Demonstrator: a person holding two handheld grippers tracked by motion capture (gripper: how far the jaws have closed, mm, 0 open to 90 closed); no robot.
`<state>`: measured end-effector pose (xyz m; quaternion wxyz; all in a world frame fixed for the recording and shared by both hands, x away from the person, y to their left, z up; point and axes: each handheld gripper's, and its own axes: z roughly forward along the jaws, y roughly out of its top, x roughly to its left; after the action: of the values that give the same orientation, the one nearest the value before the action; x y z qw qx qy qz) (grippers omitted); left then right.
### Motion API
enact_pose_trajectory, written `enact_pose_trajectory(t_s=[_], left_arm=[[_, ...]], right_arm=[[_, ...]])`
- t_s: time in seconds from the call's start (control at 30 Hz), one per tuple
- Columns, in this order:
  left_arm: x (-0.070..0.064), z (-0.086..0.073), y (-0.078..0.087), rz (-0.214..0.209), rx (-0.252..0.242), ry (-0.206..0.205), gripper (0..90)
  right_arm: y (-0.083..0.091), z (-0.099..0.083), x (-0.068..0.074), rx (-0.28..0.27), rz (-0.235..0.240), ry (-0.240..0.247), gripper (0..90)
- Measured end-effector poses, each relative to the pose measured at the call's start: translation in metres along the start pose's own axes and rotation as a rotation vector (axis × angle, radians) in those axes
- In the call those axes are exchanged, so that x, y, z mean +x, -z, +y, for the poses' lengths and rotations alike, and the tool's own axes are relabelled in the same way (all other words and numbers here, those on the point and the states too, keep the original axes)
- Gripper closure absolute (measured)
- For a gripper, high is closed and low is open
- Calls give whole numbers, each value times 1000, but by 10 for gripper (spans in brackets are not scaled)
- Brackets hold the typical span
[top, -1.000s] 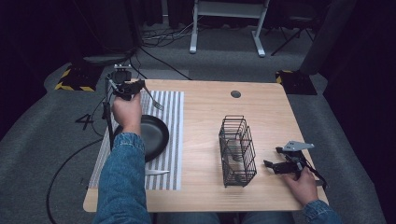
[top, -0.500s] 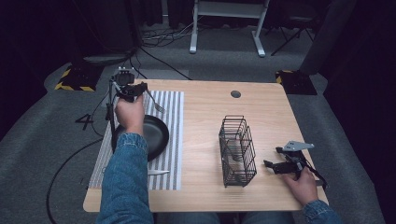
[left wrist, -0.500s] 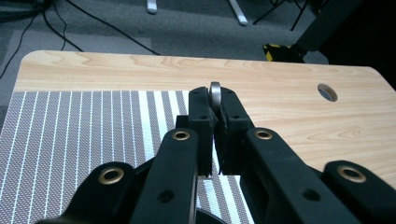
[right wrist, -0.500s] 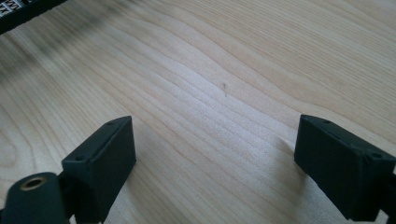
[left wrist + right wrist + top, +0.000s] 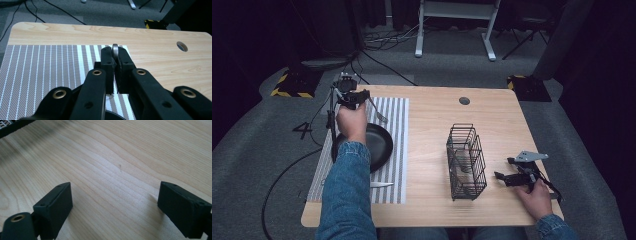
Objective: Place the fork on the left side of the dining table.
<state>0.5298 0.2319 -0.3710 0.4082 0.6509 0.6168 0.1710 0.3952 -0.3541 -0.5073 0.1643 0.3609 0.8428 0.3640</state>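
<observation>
Left claw [image 5: 354, 97], raised above the striped mat [image 5: 394, 130] at the table's [image 5: 492, 120] far-left end, is clenched on the handle of a fork [image 5: 377, 112]; its rounded metal end shows between the pads [image 5: 115, 51]. Right claw [image 5: 507, 176] rests released on bare wood beside the wire basket [image 5: 466, 160]. To carry the fork well, keep the grip firm and clear the black pan [image 5: 379, 145]. No legible labels appear.

Bright, even light on the table [image 5: 432, 107], dark surroundings, perhaps slight blur up close.
</observation>
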Motion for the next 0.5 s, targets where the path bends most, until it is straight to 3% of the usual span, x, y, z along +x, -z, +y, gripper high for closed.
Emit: enact_pose_trajectory(t_s=[0.27,0.5], left_arm=[[2,0,-5,-6,-18,5,861],[14,0,-7,-10,-19,31,850]], right_arm=[[0,0,0,0,0,0,127],[0,0,0,0,0,0,127]])
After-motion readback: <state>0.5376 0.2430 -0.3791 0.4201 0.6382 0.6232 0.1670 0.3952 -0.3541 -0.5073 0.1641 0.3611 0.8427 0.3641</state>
